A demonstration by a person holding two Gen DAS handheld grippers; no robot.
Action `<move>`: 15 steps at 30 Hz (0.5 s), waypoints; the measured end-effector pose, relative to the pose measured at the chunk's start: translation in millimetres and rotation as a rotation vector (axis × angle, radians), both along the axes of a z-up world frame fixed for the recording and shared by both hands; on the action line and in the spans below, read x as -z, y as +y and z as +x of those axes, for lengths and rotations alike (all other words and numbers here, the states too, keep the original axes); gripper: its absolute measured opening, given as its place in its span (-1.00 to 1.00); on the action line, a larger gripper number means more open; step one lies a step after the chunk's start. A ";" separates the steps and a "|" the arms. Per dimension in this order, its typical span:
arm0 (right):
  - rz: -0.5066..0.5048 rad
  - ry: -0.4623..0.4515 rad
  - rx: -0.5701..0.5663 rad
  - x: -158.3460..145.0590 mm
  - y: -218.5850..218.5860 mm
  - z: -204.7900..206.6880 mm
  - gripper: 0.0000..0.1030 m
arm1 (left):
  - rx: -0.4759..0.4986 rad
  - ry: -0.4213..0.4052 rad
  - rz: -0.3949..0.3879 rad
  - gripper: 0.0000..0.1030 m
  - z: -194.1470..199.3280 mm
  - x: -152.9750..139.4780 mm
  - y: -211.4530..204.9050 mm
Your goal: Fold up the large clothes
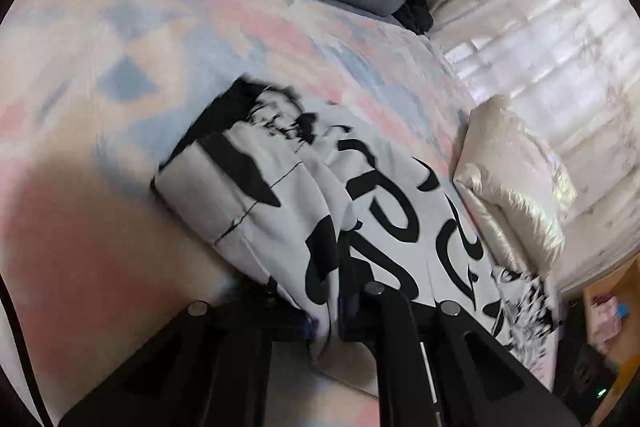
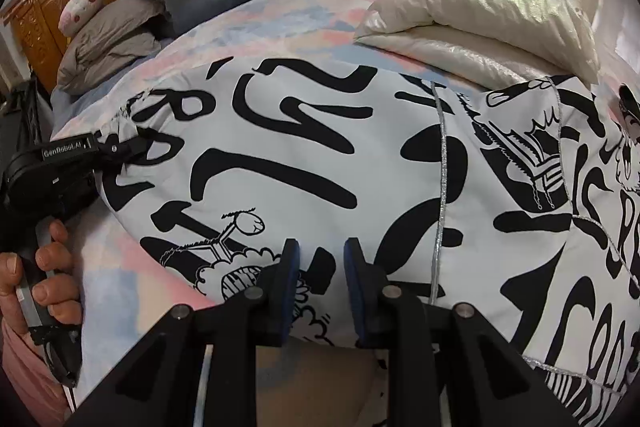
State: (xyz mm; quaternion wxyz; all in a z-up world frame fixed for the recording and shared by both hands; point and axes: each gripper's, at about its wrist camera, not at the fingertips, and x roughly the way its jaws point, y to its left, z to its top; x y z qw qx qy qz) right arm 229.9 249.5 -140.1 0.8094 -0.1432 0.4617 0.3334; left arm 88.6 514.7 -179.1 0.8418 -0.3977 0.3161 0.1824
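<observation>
Left claw [image 1: 326,311] pinches the printed garment [image 2: 320,155]; right claw [image 2: 320,263] gapes above it.

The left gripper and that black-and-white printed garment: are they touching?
Touching. In the left wrist view the left gripper is shut on a bunched fold of the printed garment; the right wrist view shows it clamped on the garment's edge.

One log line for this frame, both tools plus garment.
left tool: shut on printed garment edge | right tool: part open over garment, no grip | garment: spread on bed
</observation>
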 end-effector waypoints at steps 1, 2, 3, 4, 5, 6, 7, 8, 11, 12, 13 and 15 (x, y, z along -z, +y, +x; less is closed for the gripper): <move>0.005 0.013 -0.008 -2.2 -0.8 1.4 -0.55 | 0.015 0.006 0.037 -0.88 1.4 -9.7 -6.2; 0.022 0.031 -0.011 -6.1 -5.1 1.8 -0.55 | 0.039 0.009 0.093 -0.88 2.0 -24.2 -16.8; 0.054 0.053 -0.014 -12.7 -12.6 1.8 -0.55 | 0.053 0.010 0.122 -0.88 2.1 -32.7 -22.1; 0.077 0.058 -0.013 -18.6 -19.5 0.5 -0.55 | 0.073 0.013 0.160 -0.88 2.3 -45.2 -31.6; 0.097 0.051 -0.007 -25.8 -28.6 -2.2 -0.56 | 0.094 0.012 0.203 -0.89 2.0 -60.5 -43.4; 0.113 0.029 0.004 -35.4 -42.5 -6.8 -0.56 | 0.111 0.009 0.239 -0.89 2.0 -74.2 -54.1; 0.121 0.011 0.014 -42.1 -53.6 -10.1 -0.56 | 0.128 0.003 0.276 -0.89 0.8 -89.1 -65.1; 0.127 -0.006 0.027 -48.8 -66.5 -13.3 -0.56 | 0.148 -0.007 0.314 -0.89 0.0 -106.4 -78.8; 0.156 -0.033 0.102 -65.9 -120.1 -24.2 -0.56 | 0.210 -0.047 0.375 -0.88 -0.4 -153.0 -116.9; 0.164 -0.034 0.123 -68.5 -133.4 -26.7 -0.56 | 0.231 -0.061 0.390 -0.88 0.5 -167.8 -130.4; 0.176 -0.037 0.159 -72.7 -155.4 -30.7 -0.56 | 0.255 -0.076 0.405 -0.88 1.3 -181.4 -144.8; 0.188 -0.045 0.211 -78.5 -185.9 -35.0 -0.55 | 0.311 -0.105 0.439 -0.88 5.3 -208.7 -180.0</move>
